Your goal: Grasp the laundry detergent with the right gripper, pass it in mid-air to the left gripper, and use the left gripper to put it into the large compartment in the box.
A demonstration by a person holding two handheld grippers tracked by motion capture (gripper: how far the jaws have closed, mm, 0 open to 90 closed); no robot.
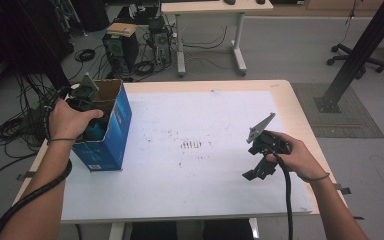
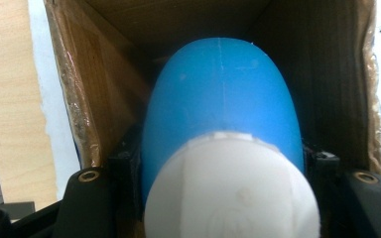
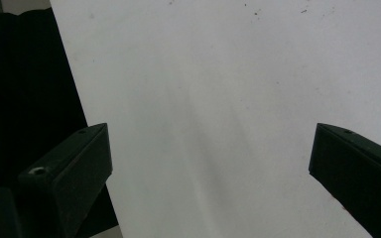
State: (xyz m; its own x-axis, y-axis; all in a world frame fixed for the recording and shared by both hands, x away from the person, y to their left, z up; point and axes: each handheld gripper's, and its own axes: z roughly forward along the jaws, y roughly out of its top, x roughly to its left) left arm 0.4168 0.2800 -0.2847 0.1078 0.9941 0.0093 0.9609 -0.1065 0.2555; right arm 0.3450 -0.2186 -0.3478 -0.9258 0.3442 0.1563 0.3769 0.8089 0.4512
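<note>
Your left tool [image 2: 223, 198] clamps the blue bottle [image 2: 221, 104] inside the cardboard box [image 1: 111, 125]; your right tool [image 3: 208, 173] hangs wide open, empty.

A light wooden table [image 1: 300, 115] carries a large white sheet [image 1: 205, 165] that covers most of its top and bears a patch of small dark marks near its middle. An open blue cardboard box [image 1: 111, 136] with a brown inside stands upright on the sheet's left edge.
</note>
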